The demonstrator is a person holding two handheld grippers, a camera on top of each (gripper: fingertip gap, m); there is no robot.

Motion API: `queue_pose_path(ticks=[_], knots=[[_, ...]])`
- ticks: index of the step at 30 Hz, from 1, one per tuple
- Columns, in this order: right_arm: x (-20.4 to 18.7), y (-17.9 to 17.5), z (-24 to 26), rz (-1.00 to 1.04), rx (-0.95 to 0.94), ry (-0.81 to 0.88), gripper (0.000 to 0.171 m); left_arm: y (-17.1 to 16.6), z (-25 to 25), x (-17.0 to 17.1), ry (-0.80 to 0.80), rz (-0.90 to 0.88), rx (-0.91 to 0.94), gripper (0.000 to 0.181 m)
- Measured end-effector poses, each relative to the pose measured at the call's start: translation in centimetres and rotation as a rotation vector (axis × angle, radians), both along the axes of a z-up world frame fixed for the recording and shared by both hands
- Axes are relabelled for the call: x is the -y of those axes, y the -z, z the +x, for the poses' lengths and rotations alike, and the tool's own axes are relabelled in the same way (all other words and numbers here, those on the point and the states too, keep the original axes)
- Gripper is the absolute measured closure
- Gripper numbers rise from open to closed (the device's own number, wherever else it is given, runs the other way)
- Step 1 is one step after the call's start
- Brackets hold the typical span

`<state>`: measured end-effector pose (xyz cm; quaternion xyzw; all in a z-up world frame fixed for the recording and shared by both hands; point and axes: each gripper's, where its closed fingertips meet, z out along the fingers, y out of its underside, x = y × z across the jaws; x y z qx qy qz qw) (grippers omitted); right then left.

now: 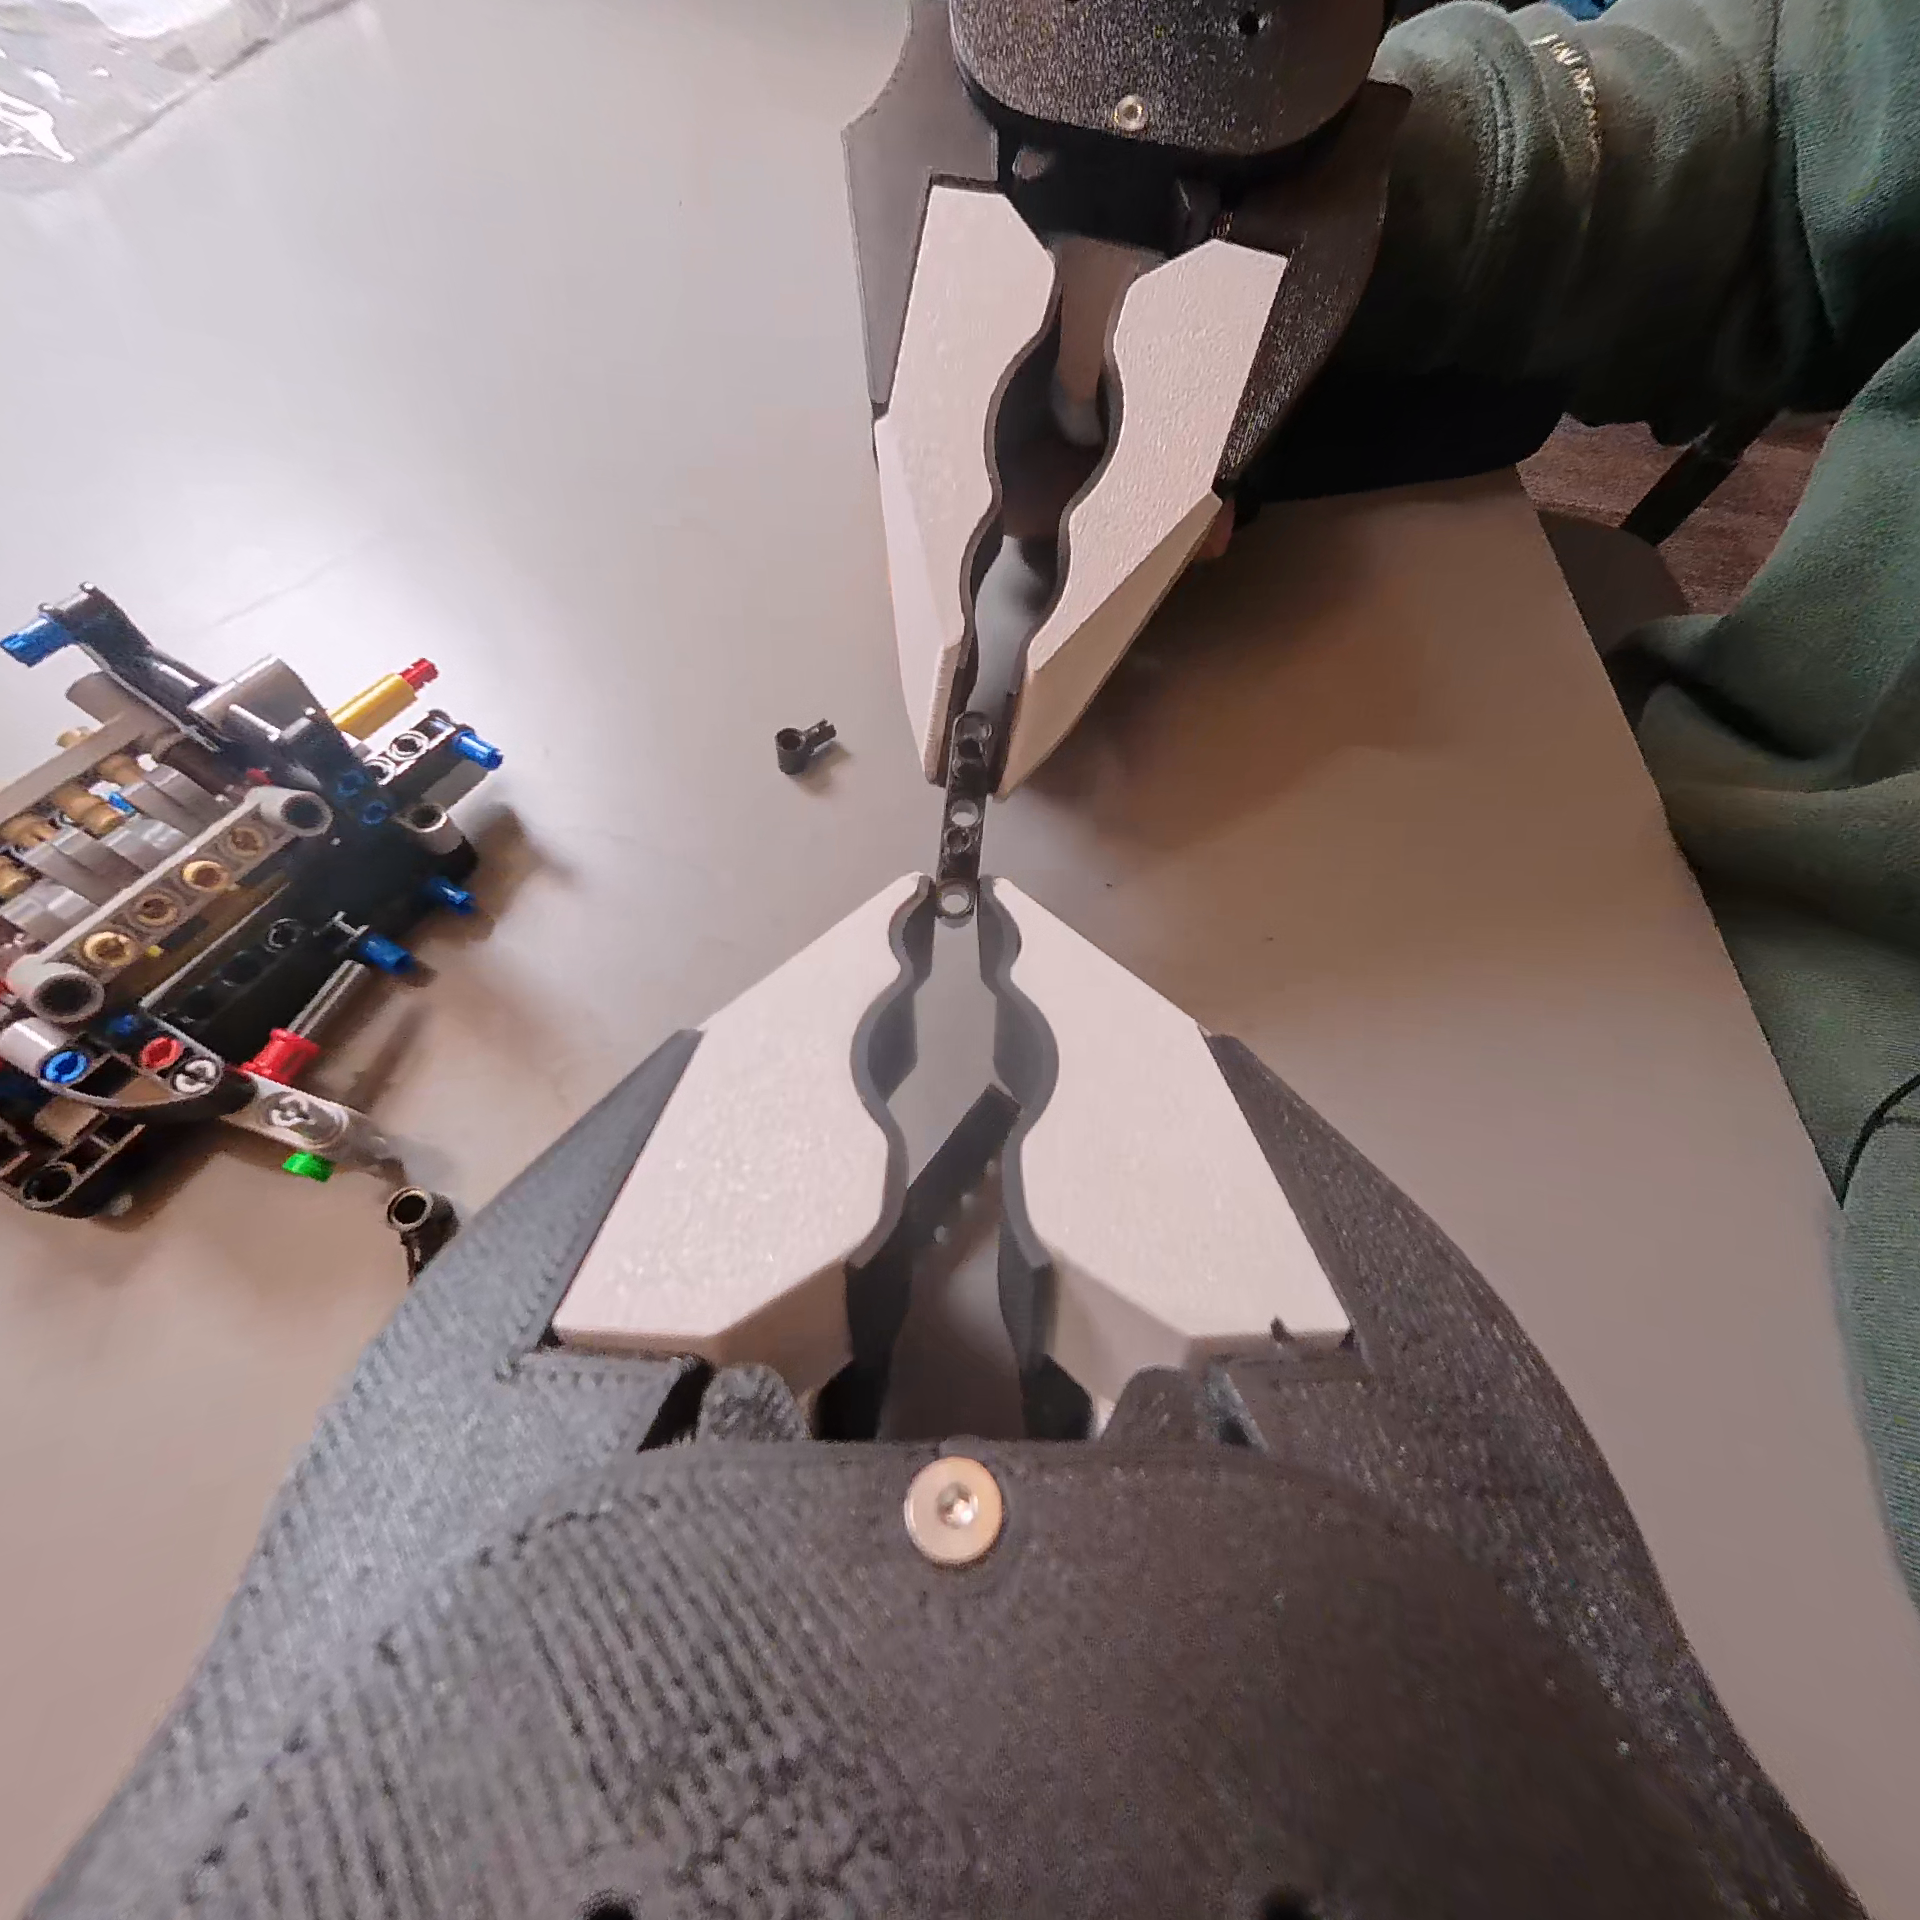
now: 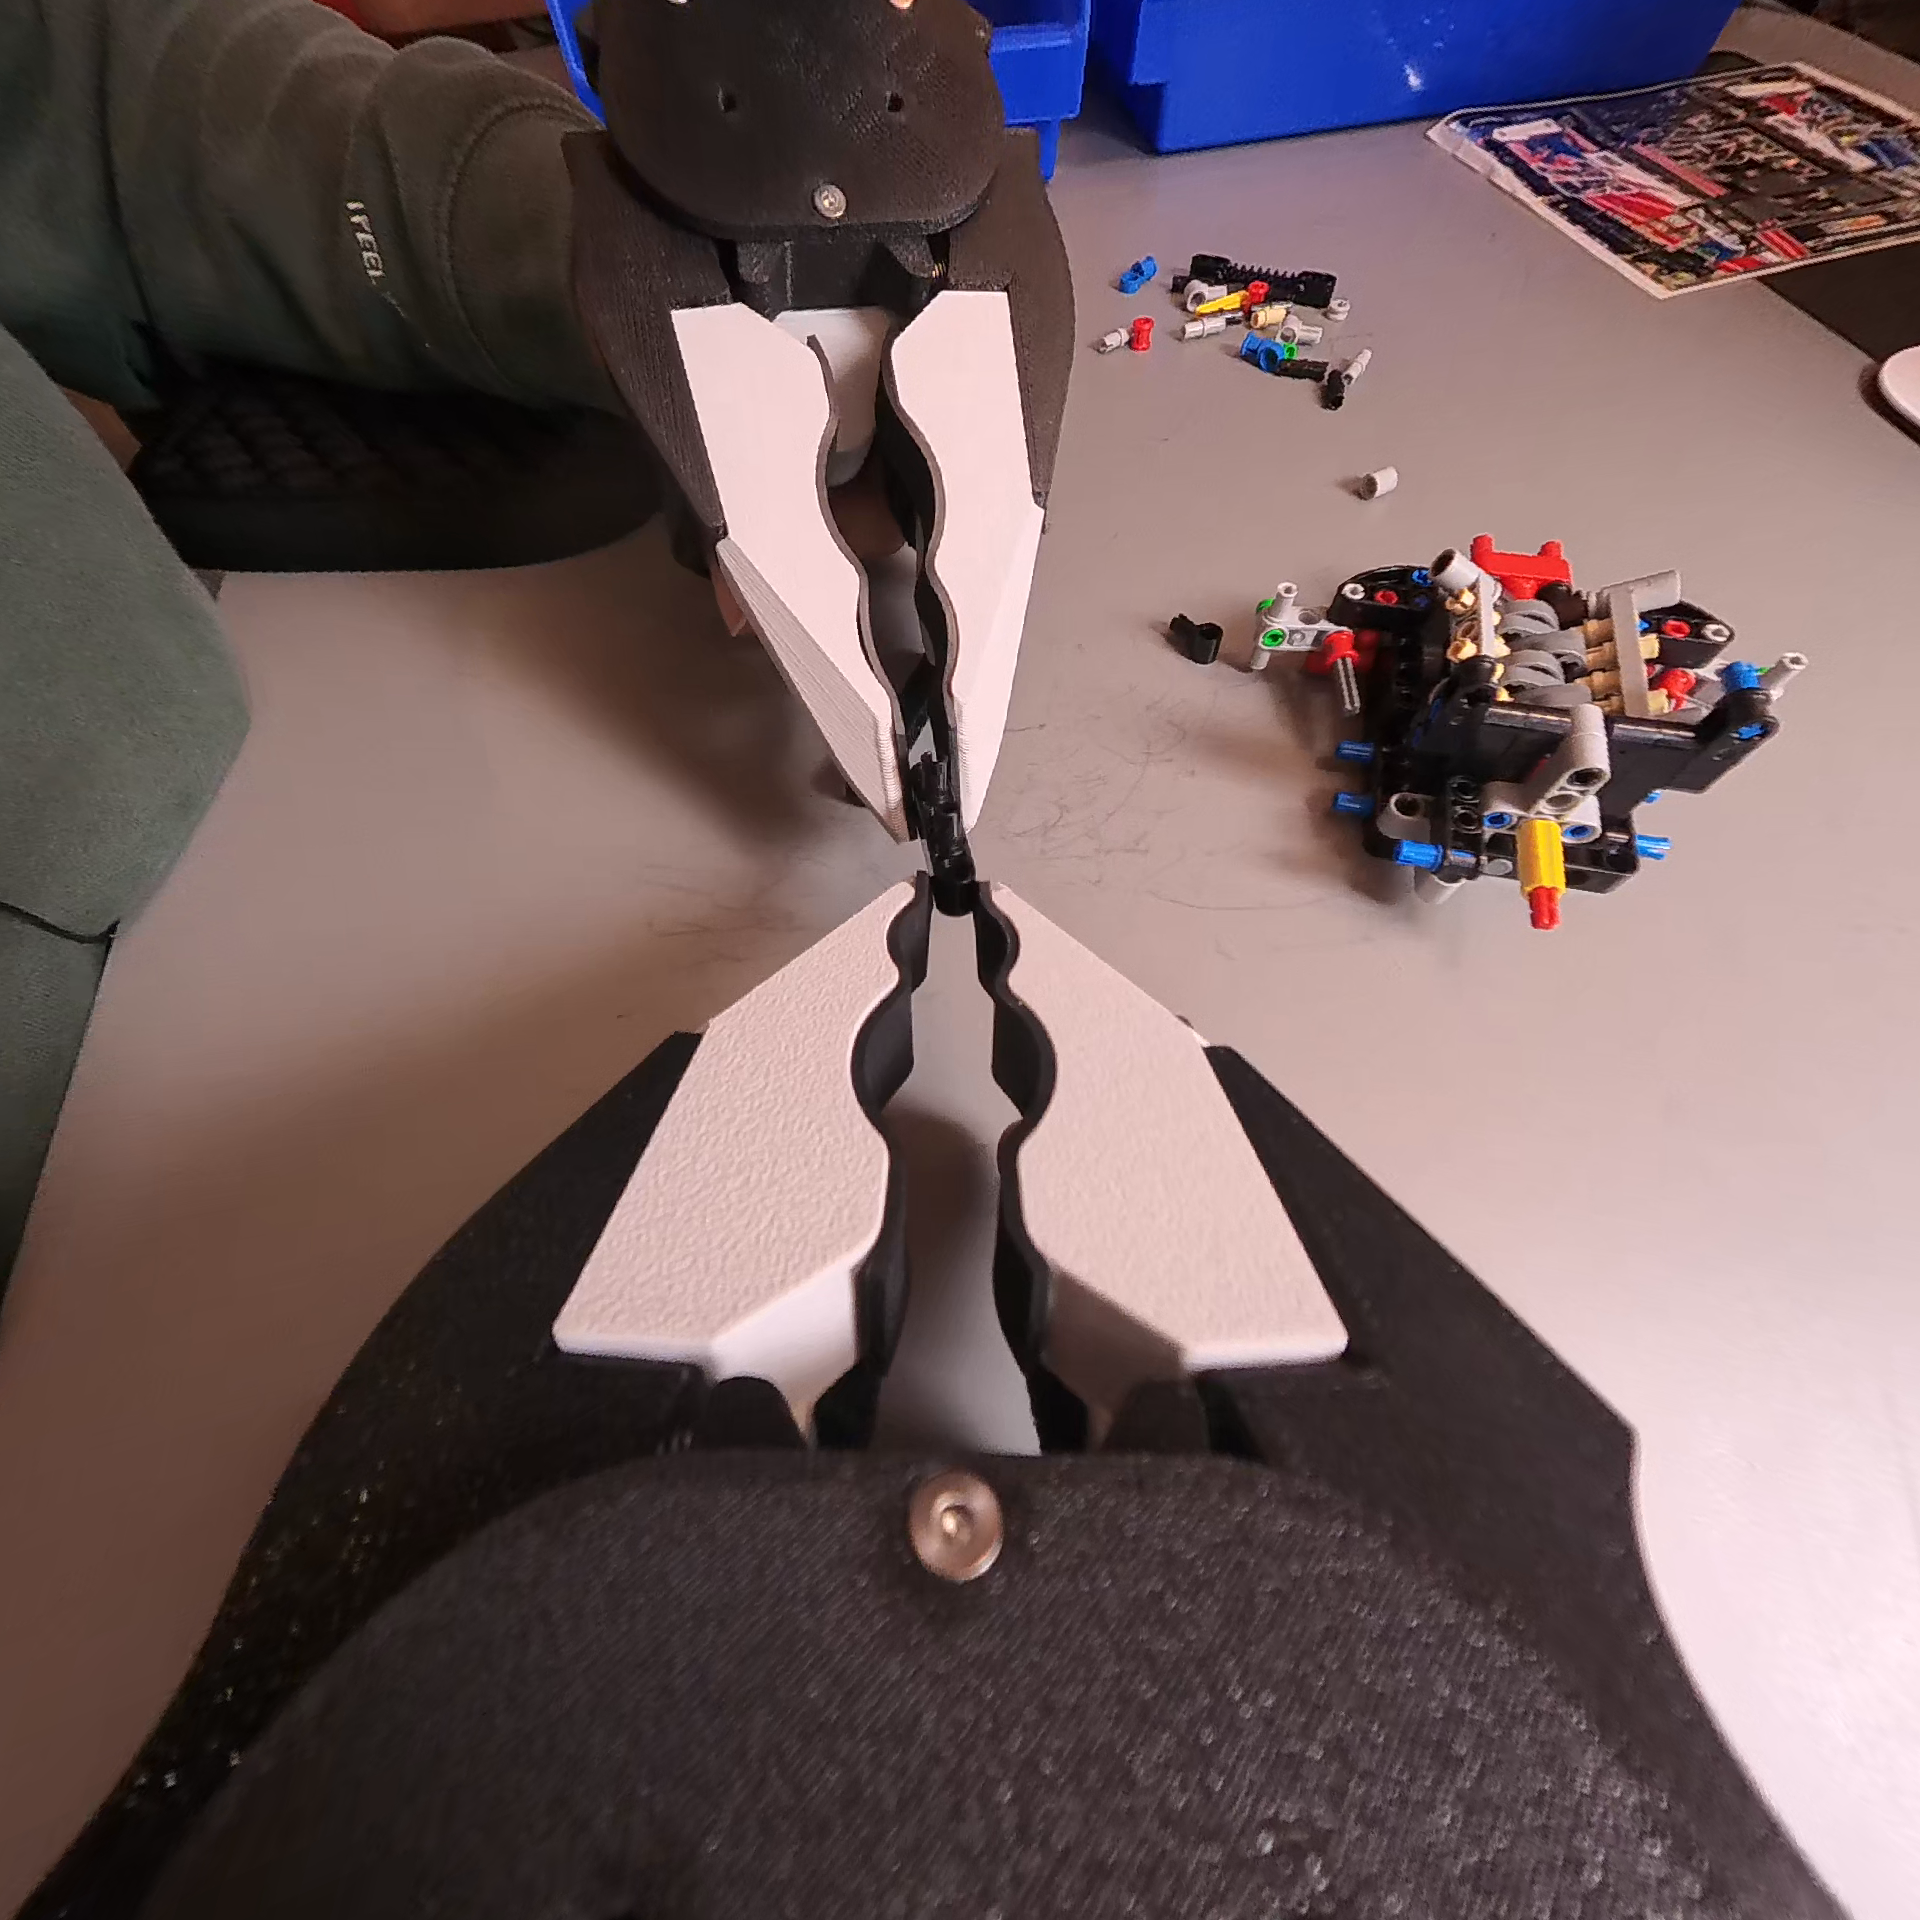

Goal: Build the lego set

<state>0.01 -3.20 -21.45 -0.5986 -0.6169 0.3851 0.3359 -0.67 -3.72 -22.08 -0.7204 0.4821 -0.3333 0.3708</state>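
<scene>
We hold the left tool [image 1: 954,894] pinching one end of a black holed beam [image 1: 961,805], and the right tool [image 2: 948,896] clamps a small black piece at the beam's other end, tip to tip above the grey surface [image 2: 1351,1195]. The half-built model [image 2: 1538,717] sits off to the side, with loose pieces [image 2: 1252,317] farther away.

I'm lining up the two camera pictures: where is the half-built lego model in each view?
Left wrist view: the half-built model lies at the left edge, about mid-height, on the table.
Right wrist view: it lies right of centre, upper half.
Shared landmark: the black holed beam at picture centre, pinched at either end between both grippers' jaws, in both views.
</scene>
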Motion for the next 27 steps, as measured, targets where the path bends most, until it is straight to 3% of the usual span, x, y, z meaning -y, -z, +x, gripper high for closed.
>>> queue_pose_path(ticks=[17, 27], knots=[[-0.5, 1.3, 0.0, 0.049, 0.084, 0.022, 0.164, 1.5, -0.3, -0.7, -0.005, 0.051, -0.138, 0.175], [-0.8, -0.7, -0.2, 0.119, -0.006, 0.012, 0.156, 0.4, -0.3, -0.8, 0.01, 0.015, -0.069, 0.175]])
